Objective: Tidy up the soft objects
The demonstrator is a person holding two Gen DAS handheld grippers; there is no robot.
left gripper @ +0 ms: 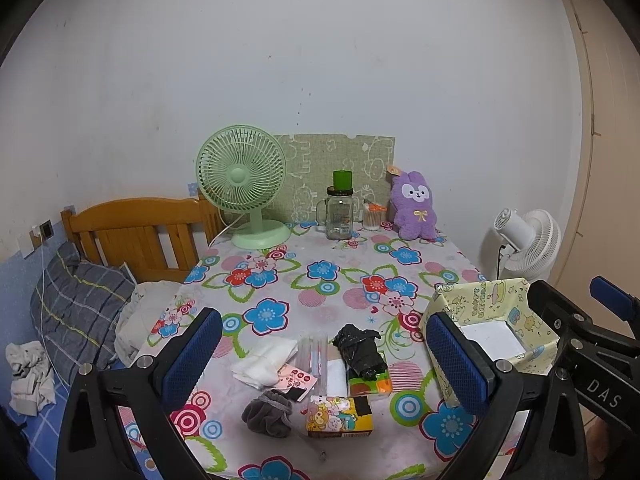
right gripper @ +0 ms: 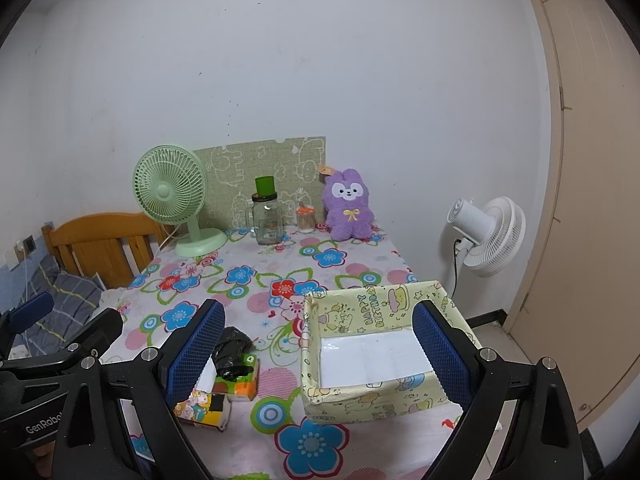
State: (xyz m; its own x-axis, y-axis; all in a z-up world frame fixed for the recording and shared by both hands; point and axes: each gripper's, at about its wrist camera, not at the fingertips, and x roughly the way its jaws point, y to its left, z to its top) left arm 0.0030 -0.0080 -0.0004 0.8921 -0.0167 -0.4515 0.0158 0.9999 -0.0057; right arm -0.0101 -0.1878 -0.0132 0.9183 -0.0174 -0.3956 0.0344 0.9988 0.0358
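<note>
The table (left gripper: 328, 248) with the flowery cloth is taking up most of both views, pushed against the wall so the green fan (left gripper: 242, 186) and the purple plush bunny (left gripper: 413, 205) are leaning back out of the way. The yellow cartoon-print box (right gripper: 372, 400) is sitting open and empty at the near right edge, which I'm guessing is where the soft stuff is going.

Both tongs are hovering above the near edge, gaping wide and gripping nothing: the left gripper (left gripper: 328, 364) is framing the little pile, the right gripper (right gripper: 316, 350) is hanging between the pile and the box.

The pile itself is lying just left of the box: a black plastic bag (left gripper: 358, 350) is slumping on an orange-green packet, the white folded cloth (left gripper: 262, 362) is lying beside it, and the grey scrunchie (left gripper: 268, 412) is sitting nearest.

The right wrist view is losing the cloth and scrunchie behind its own left finger, and I can't make out what the clear strips by the cloth are.
</note>
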